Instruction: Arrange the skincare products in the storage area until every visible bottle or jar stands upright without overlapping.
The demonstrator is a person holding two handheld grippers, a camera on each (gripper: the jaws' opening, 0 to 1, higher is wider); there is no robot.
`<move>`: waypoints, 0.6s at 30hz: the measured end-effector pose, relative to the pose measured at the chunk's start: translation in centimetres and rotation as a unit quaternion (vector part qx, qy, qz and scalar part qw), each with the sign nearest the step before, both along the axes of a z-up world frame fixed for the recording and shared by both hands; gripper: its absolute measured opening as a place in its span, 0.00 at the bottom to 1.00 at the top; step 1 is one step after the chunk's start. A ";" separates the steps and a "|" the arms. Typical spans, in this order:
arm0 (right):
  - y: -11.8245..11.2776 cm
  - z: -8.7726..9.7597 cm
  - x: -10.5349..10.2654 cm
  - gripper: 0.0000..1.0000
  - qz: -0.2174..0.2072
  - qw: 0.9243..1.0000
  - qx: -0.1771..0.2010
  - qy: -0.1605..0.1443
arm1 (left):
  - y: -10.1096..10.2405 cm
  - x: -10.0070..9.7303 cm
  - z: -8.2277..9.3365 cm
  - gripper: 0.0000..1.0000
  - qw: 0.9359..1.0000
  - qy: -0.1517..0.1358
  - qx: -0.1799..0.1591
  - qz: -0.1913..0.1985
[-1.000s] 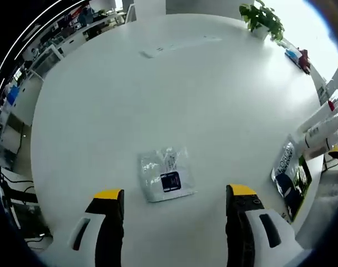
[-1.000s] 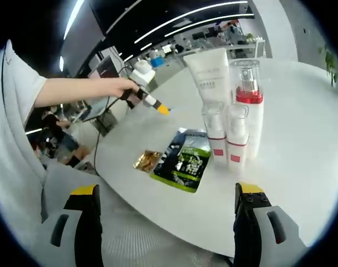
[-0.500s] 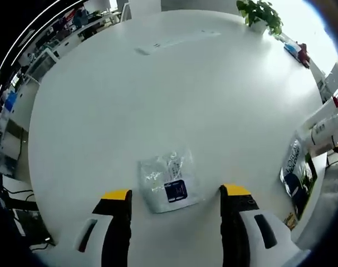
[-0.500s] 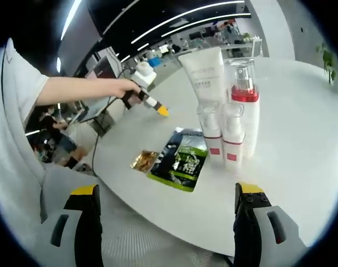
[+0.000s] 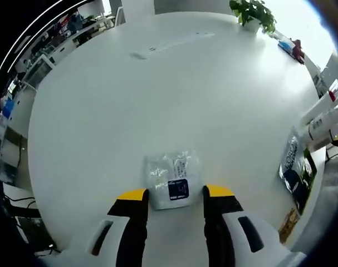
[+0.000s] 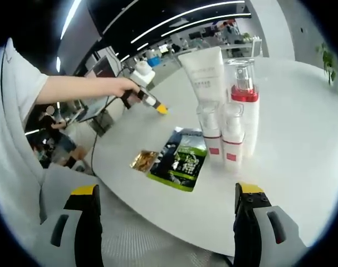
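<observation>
On the smooth white round table [image 5: 157,94], a small clear plastic sachet [image 5: 172,179] lies flat, crinkled and glossy, with a dark square label near its lower edge. The left gripper [image 5: 175,196] has its yellow-tipped jaws set narrowly either side of the sachet's near end, just beside it; whether the tips touch the plastic is hard to tell, as the sachet's lower edge sits right between them.

At the right edge of the left gripper view, the bottles and a dark foil pouch [image 5: 294,175] are squeezed and stretched by the lens. A potted plant [image 5: 252,12] stands at the far rim of the table.

In the right gripper view, the right gripper [image 6: 169,192] has its jaws spread wide, with nothing between them. Beyond it stand the skincare products, all upright and close together: a tall white tube [image 6: 204,71], a clear bottle with a red collar [image 6: 245,94], and two small white pump bottles [image 6: 223,139] with red labels in front. The dark green foil pouch [image 6: 182,160] lies flat beside them, with a small gold packet [image 6: 143,161] at its corner. A person's hand [image 6: 119,88] holds the left gripper [image 6: 156,107] farther back over the table.
</observation>
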State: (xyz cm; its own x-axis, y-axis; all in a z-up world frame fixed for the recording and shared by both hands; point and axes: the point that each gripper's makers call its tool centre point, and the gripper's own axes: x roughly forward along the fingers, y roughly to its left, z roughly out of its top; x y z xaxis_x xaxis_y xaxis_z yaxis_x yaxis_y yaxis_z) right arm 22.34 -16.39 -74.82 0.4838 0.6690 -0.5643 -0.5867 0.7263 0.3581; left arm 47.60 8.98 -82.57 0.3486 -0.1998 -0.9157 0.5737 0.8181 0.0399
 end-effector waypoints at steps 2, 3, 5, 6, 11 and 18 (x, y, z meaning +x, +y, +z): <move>0.0 0.0 0.0 0.99 0.000 1.000 0.001 0.000 | 0.1 0.3 0.1 0.39 1.000 -0.005 0.013 -0.016; 0.0 0.0 0.0 0.99 0.000 1.000 0.001 -0.001 | -0.3 -0.2 0.5 0.39 1.000 -0.008 0.012 -0.021; 0.1 0.1 0.0 0.99 0.001 1.000 0.001 -0.002 | -0.4 0.0 1.0 0.39 1.000 -0.013 0.005 -0.025; 0.1 0.1 0.0 0.99 0.002 1.000 0.002 -0.002 | -0.4 0.1 1.3 0.39 1.000 -0.016 0.003 -0.025; 0.2 0.2 0.0 0.99 0.005 1.000 0.003 -0.006 | -0.5 0.2 3.2 0.39 0.998 -0.033 0.004 -0.048; 0.5 0.4 -0.1 0.99 0.014 1.000 0.004 -0.010 | -1.1 -0.2 3.9 0.39 0.992 -0.046 0.012 -0.119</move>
